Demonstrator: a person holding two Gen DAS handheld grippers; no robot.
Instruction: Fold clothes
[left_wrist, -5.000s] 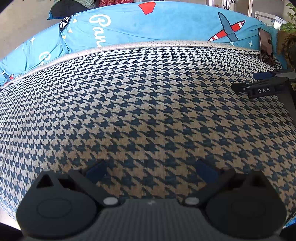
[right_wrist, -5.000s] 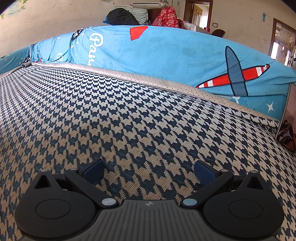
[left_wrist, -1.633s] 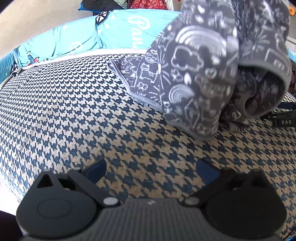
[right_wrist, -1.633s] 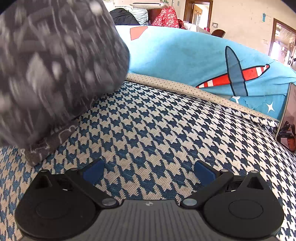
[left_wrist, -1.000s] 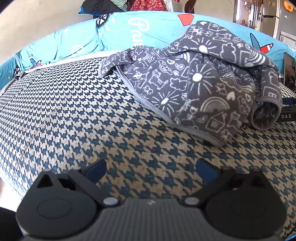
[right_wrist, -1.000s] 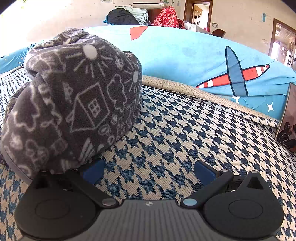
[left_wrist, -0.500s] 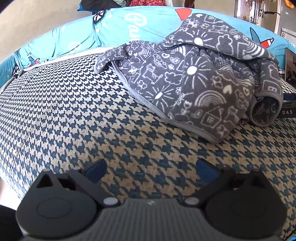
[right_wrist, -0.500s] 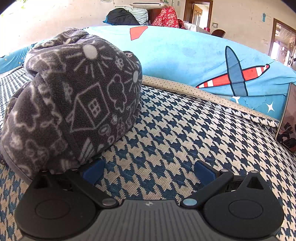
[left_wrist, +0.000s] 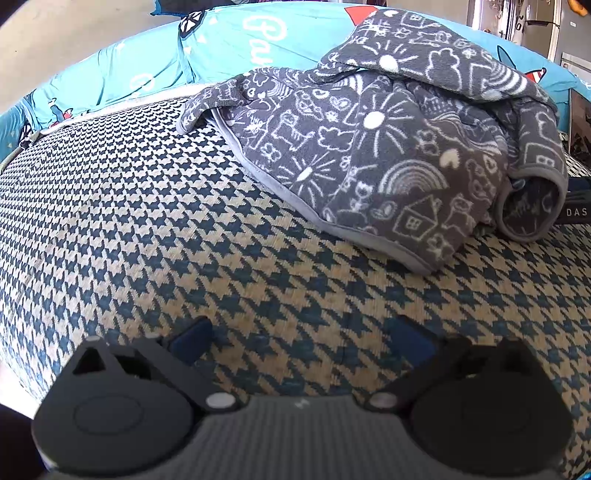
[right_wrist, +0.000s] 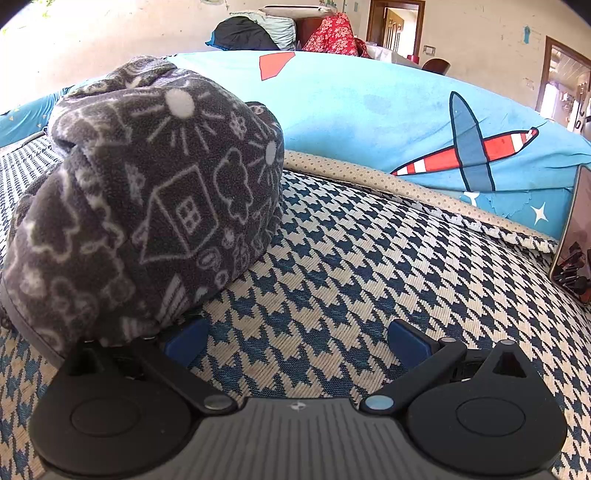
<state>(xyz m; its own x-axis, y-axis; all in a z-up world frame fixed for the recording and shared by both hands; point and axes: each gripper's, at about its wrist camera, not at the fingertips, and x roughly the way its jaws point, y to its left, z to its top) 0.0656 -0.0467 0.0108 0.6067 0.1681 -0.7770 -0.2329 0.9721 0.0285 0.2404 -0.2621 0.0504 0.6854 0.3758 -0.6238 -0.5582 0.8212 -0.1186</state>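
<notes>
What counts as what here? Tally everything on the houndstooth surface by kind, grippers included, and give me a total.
Grey doodle-print fleece garment, lying crumpled: 1
Grippers, left gripper and right gripper, both with fingers apart and holding nothing: 2
Phone-like screen propped at the far edge: 1
Total: 4

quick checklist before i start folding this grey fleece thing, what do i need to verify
1. Garment on the work surface: ok, the grey fleece garment lies on the houndstooth mat.
2. Garment spread flat: not ok, it sits crumpled in a heap.
3. Left hand-held gripper free: ok, open and empty.
4. Right hand-held gripper free: ok, open, though fleece touches its left finger.
5. Sleeve located: ok, a cuff opening shows.
6. Collar or hem found: cannot tell.
</notes>
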